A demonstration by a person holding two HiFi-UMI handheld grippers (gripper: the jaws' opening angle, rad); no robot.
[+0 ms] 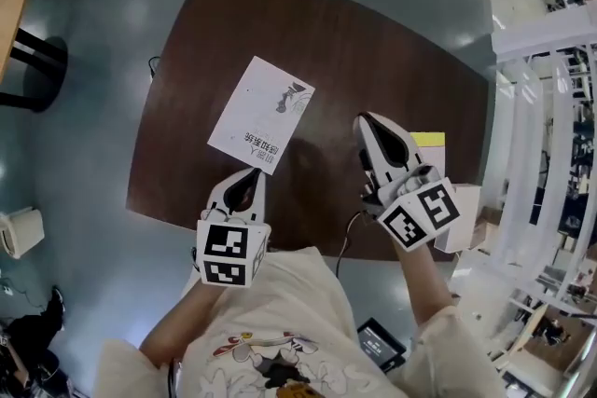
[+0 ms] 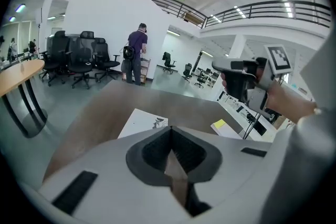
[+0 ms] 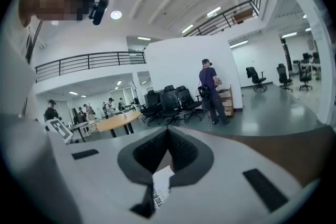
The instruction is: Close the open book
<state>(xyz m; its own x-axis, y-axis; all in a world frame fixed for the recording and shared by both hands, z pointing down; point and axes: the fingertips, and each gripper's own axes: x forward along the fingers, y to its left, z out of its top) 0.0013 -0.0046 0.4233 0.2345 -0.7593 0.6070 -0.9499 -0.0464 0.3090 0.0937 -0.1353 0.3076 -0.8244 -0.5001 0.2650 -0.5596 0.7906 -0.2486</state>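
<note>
White thin paper book (image 1: 260, 114) lies closed; left gripper (image 1: 250, 174), right gripper (image 1: 368, 126) jaws together, empty: unpressed cover may spring open

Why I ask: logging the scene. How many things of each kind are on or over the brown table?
Closed white paper book: 1
Small yellow paper note: 1
White two-jaw grippers: 2 (left gripper, right gripper)
Total: 4
</note>
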